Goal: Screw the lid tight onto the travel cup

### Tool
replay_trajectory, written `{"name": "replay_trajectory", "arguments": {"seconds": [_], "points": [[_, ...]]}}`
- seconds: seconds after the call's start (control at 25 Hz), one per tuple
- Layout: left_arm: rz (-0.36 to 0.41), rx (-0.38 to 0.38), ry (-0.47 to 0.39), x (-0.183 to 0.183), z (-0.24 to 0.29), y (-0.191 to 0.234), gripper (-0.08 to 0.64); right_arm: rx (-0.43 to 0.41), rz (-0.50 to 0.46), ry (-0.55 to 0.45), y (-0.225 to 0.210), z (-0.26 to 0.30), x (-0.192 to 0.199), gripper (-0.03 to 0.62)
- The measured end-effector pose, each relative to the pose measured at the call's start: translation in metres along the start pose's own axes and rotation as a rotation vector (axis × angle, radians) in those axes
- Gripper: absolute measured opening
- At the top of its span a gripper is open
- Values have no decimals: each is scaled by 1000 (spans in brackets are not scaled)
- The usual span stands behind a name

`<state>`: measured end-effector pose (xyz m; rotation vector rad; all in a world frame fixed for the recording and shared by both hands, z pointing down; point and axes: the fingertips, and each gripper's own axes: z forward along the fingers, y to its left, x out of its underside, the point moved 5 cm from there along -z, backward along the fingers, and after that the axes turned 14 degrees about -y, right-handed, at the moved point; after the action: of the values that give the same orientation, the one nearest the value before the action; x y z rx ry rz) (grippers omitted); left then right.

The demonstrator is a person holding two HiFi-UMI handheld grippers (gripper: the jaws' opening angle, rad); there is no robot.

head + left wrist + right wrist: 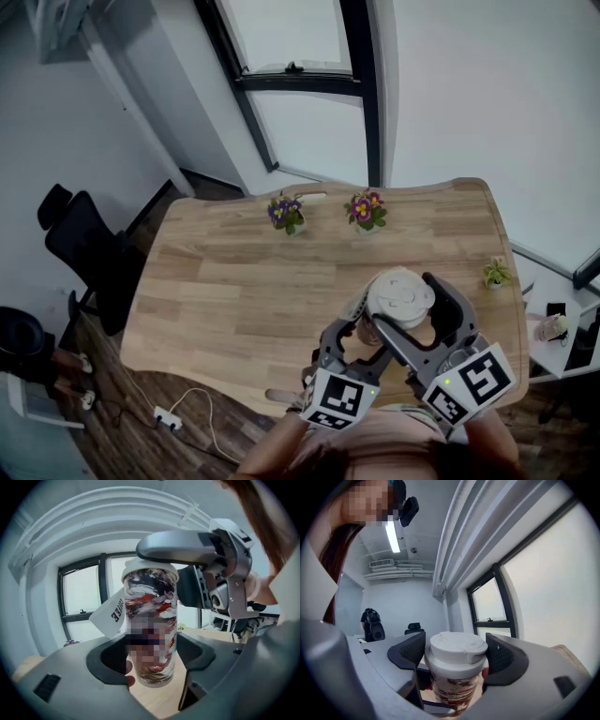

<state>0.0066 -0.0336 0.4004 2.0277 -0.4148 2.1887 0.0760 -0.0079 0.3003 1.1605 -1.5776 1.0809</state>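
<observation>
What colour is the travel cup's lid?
White lid on the travel cup, clearest in the right gripper view.

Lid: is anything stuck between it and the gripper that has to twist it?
Nothing visible is in the way. The lid already sits on the travel cup, and the right gripper has its jaws on both sides of the lid. A paper tag hangs beside the cup, below the lid.

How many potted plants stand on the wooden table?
3: purple-flowered plant and pink-flowered plant at the far edge, small green plant at the right edge. Others may be hidden.
</observation>
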Motion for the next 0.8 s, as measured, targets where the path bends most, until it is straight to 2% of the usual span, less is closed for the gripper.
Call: {"name": "replay_trajectory", "arguments": {"seconds": [0.08,0.2,0.36,0.48,0.64,0.8], "points": [[-40,18,-32,-2,-2,1,316,-27,-16,-9,4,1,-3,359],[-148,90,-115,-10,-9,4,316,-128,-6,3,11,3,-16,361],[-195,153,-208,-20,-15,5,314,-203,-27,25,12,5,-29,373],[-237,196,-240,-26,-18,3,311,-229,-2,33,8,4,-35,371],[-189,171,-199,-23,-15,3,311,-202,-31,37,5,3,-33,370],[-155,108,-157,-18,-10,4,310,-95,-69,30,5,5,-21,370]]}}
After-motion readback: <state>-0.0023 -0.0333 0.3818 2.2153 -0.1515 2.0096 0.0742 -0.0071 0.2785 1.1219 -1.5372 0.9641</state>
